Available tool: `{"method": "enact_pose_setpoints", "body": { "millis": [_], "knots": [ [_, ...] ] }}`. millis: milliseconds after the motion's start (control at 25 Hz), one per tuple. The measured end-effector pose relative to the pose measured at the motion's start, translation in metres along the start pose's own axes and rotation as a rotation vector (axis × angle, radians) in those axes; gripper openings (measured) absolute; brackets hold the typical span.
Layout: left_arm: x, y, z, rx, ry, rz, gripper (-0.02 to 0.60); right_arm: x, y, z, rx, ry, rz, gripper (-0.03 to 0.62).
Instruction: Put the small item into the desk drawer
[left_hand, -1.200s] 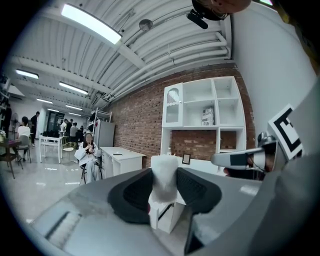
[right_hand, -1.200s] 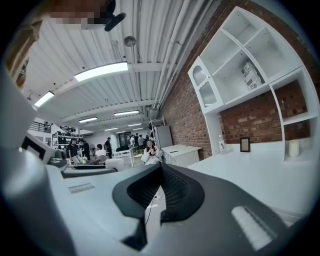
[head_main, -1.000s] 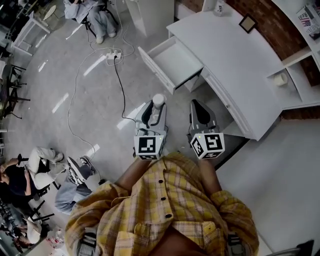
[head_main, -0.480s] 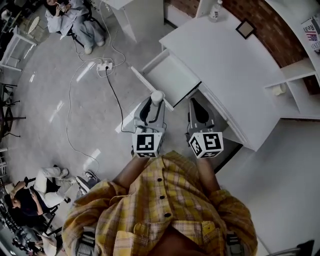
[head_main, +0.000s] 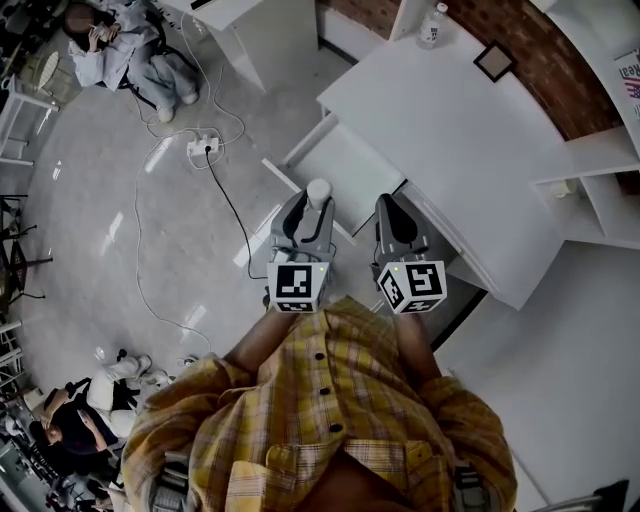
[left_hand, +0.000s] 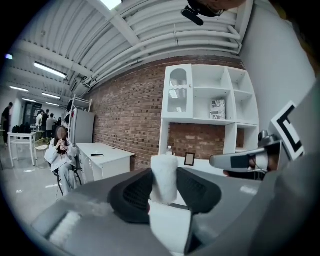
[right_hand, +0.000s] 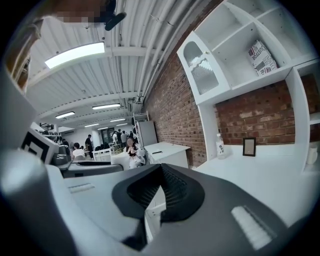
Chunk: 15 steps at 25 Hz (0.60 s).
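Observation:
My left gripper is shut on a small white cylinder, which stands upright between the dark pads. The left gripper view shows the same grip, the cylinder rising above the pads of the left gripper. In the head view it hangs over the front edge of the open white drawer, which is pulled out of the white desk. My right gripper is beside it, over the desk's front edge. Its jaws are shut with nothing between them in the right gripper view.
A bottle and a small picture frame stand at the back of the desk. White shelves are at the right. A power strip with a black cable lies on the floor. A person sits at the upper left.
Both grippers have come closer to the desk, and the open drawer now lies right under the left gripper's tip. The grip on the white cylinder is unchanged.

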<state>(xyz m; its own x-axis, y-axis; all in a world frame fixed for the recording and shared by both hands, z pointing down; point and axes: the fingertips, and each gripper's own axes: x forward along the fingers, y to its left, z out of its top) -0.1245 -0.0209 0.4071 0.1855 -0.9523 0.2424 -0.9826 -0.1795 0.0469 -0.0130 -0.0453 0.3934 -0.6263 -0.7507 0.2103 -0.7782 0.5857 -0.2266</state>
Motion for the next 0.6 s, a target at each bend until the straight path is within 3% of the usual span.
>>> {"method": "enact_pose_setpoints", "body": {
  "millis": [600],
  "knots": [
    [0.057, 0.038, -0.004, 0.006, 0.058, -0.096, 0.164, 0.062, -0.01, -0.003, 0.016, 0.038, -0.073, -0.002]
  ]
}}
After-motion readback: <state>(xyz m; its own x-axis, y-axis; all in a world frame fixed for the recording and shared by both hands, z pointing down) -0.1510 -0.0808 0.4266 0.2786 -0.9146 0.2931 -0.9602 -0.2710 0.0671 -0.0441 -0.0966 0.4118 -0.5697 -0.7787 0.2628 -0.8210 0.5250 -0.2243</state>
